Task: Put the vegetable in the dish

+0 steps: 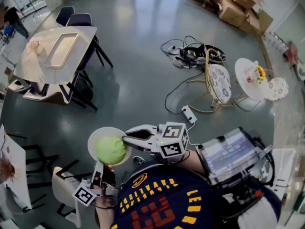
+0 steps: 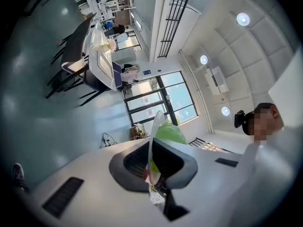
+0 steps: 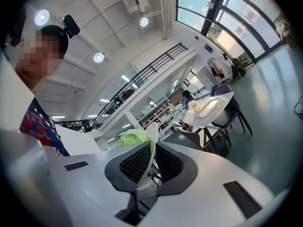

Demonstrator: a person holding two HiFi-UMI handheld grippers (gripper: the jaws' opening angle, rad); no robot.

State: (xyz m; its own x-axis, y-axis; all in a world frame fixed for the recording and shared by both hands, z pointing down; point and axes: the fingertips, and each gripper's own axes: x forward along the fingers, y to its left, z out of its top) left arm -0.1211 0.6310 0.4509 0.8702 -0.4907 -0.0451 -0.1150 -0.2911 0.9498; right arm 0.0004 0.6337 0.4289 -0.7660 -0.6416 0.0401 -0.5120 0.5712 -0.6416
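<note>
Table with a tray sits far up-left of the dish, well apart. The dish is a white round plate held in the air over bare grey floor, close in front of the person. A white chair is just down-left of the dish. Left gripper comes up from below the dish, jaws pinched narrow on its near rim. The left gripper view confirms this: left gripper is clamped on the thin dish edge, with the vegetable just past the jaws. The vegetable is a round green leafy head, already in the dish, roughly centred and a bit toward the near side. It has no clear long axis, so it could roll. Right gripper comes in from the right of the dish, jaws closed on the right-hand rim. In the right gripper view, right gripper grips the dish edge, with the vegetable just to the left behind the rim. The vegetable lies between the two grip points, near both and touching neither. Placement looks done; what remains is likely carrying or setting down, and the dish must stay level or the vegetable rolls off. There is open floor up and right of the dish. Cables, a wire chair, a round table and boxes are all well off to the upper right.
</note>
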